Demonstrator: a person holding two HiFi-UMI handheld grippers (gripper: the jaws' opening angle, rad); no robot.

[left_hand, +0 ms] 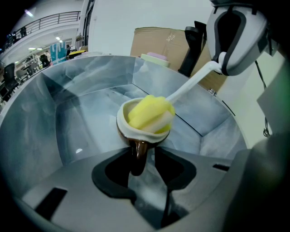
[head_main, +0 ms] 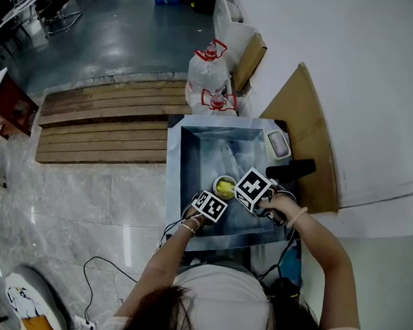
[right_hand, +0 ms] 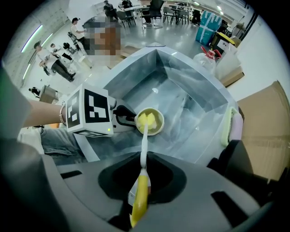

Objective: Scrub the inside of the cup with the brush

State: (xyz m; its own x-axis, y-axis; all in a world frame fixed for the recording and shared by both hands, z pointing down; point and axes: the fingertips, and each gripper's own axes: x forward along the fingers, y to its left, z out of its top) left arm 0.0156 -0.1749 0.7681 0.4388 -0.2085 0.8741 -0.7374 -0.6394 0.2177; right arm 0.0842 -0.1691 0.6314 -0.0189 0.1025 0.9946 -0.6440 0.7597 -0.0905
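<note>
Left gripper (left_hand: 144, 171): fingers pinching the cup (left_hand: 129, 130) by its brown handle, steadying it just ahead, over the sink (left_hand: 68, 118); right gripper (right_hand: 141, 183): fingers clamped on the brush (right_hand: 144, 145) handle, sponge head reaching forward into the cup to scrub.

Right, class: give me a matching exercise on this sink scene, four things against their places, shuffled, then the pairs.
1 cup
2 brush
3 cardboard
4 pink pad

a on the sink's rim
b handle in the left tongs
c against the wall
d head in the cup, handle in the right tongs

Pairs: 1-b, 2-d, 3-c, 4-a
</note>
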